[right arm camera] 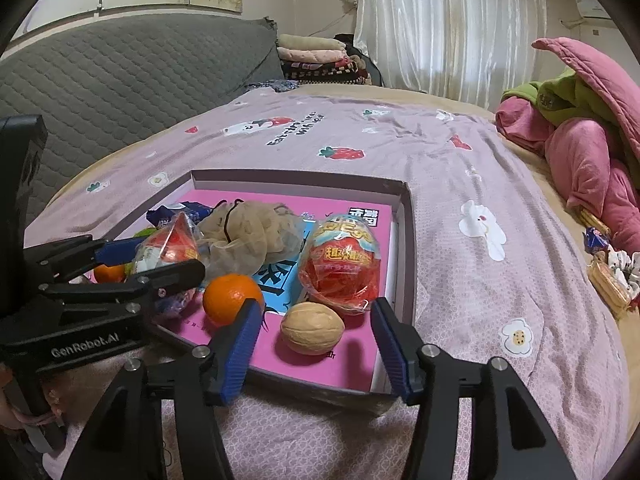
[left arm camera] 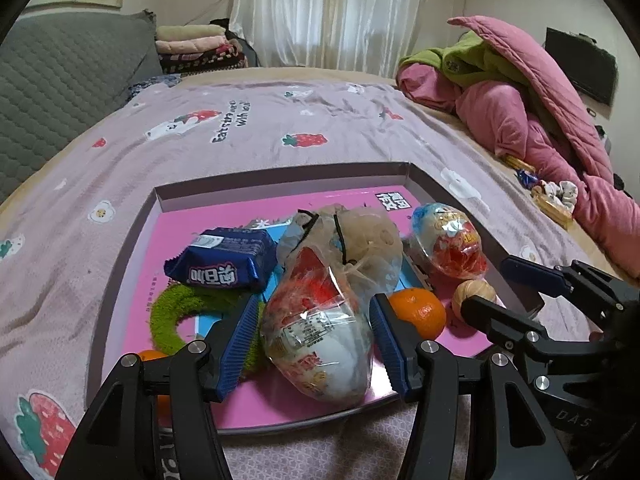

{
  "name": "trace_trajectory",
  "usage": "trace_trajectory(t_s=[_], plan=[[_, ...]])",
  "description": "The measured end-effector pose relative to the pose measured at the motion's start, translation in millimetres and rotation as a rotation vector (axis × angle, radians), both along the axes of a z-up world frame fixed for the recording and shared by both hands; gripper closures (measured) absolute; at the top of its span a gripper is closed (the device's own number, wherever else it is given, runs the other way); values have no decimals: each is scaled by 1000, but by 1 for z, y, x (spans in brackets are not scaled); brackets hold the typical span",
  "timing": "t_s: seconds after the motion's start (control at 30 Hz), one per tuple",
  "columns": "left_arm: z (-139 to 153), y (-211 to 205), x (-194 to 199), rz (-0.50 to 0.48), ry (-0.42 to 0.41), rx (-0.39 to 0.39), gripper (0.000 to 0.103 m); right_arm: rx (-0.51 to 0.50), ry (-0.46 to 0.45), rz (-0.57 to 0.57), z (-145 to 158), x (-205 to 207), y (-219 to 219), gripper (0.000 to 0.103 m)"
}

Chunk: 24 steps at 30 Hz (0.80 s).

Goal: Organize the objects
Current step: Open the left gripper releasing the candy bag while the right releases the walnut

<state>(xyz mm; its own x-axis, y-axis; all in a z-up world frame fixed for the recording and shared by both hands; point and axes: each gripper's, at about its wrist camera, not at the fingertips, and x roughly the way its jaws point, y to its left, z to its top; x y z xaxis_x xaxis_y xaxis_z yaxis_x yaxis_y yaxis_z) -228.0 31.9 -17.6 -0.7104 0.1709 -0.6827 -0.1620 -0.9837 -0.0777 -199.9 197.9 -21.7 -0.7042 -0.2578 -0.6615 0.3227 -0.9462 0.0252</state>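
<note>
A shallow box lid with a pink floor (left arm camera: 256, 404) (right arm camera: 352, 372) lies on the bed. In it are two wrapped toy eggs, a blue snack pack (left arm camera: 224, 260), a beige mesh bag (left arm camera: 360, 236) (right arm camera: 248, 236), an orange (left arm camera: 418, 312) (right arm camera: 230, 298), a walnut (left arm camera: 474, 294) (right arm camera: 312, 328) and a green fuzzy ring (left arm camera: 176, 312). My left gripper (left arm camera: 312, 344) is open with its blue pads on either side of the near toy egg (left arm camera: 320, 340), not pressing it. My right gripper (right arm camera: 314, 356) is open around the walnut, just before the second toy egg (right arm camera: 344, 268) (left arm camera: 452, 240).
A second orange (left arm camera: 150, 356) (right arm camera: 108, 272) lies at the box's left. A pink quilt heap (left arm camera: 540, 120) (right arm camera: 592, 152) and loose snacks (right arm camera: 608, 272) sit at the right of the bed. A grey headboard (right arm camera: 120, 80) stands at the left.
</note>
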Motion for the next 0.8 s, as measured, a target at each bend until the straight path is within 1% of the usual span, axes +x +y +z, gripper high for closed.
trace_trajectory(t_s=[0.1, 0.17, 0.33, 0.7, 0.73, 0.77, 0.8], plan=[[4, -2, 2, 6, 8, 5, 41, -5, 6, 0, 2, 1, 1, 44], [7, -3, 4, 11, 17, 6, 37, -9, 15, 2, 5, 3, 1, 42], [16, -3, 9, 22, 39, -1, 36, -28, 35, -3, 10, 5, 4, 34], [39, -11, 26, 57, 70, -21, 34, -69, 103, -20, 28, 13, 7, 26], [41, -12, 28, 60, 73, -24, 33, -70, 104, -20, 29, 14, 7, 25], [43, -13, 30, 64, 76, -24, 29, -72, 114, -19, 32, 16, 6, 25], [46, -14, 32, 69, 80, -24, 27, -69, 124, -24, 34, 17, 5, 25]])
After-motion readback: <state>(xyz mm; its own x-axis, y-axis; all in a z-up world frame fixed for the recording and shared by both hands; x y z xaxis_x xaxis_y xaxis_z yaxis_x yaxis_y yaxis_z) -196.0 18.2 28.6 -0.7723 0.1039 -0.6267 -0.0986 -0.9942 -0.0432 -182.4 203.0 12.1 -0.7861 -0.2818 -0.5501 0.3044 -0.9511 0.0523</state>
